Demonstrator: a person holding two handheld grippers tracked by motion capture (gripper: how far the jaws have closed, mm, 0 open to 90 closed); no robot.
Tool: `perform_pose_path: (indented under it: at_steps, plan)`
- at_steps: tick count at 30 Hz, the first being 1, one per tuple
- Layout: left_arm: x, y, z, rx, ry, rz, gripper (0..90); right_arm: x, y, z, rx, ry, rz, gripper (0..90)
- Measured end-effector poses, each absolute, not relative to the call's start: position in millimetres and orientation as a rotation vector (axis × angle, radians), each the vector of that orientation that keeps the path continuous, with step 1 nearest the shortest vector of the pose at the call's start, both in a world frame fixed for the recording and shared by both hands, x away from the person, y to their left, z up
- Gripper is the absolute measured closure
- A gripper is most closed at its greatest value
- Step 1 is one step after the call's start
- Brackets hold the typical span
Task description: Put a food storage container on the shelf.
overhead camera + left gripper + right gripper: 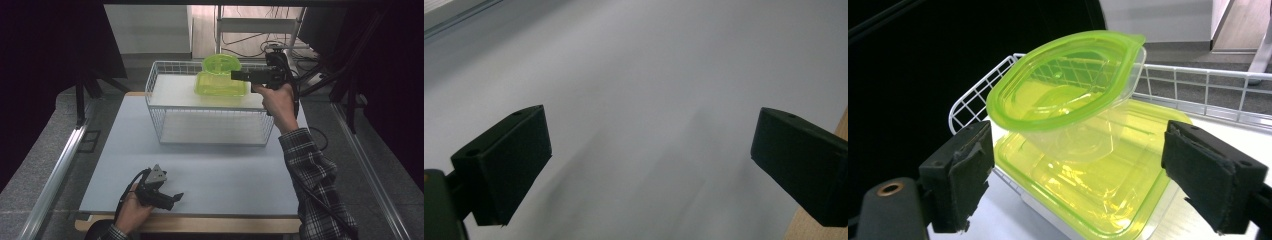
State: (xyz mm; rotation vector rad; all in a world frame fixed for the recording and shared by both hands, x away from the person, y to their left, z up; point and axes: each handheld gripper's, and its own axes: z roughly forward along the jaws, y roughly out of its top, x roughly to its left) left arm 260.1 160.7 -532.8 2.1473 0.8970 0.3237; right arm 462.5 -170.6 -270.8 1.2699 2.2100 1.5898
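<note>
R gripper (1075,175) view: round container (1068,95) tilted on flat container (1088,185)

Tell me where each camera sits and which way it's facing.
High view: above the person's side, looking forward and down on the table; both forearms show.
Left gripper view: on the left gripper, facing bare tabletop; open jaws.
Right gripper view: on the right gripper, facing the green-lidded containers, which the high view shares; open jaws.
</note>
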Motion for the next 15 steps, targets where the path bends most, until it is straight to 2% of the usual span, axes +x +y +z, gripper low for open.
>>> perform_pose_path:
  at_steps: [15]
  plan:
    - [260,160,-533,2.157,0.894,0.32,2.7,444,-168,-279,1.149,2.256,1.547,5.7]
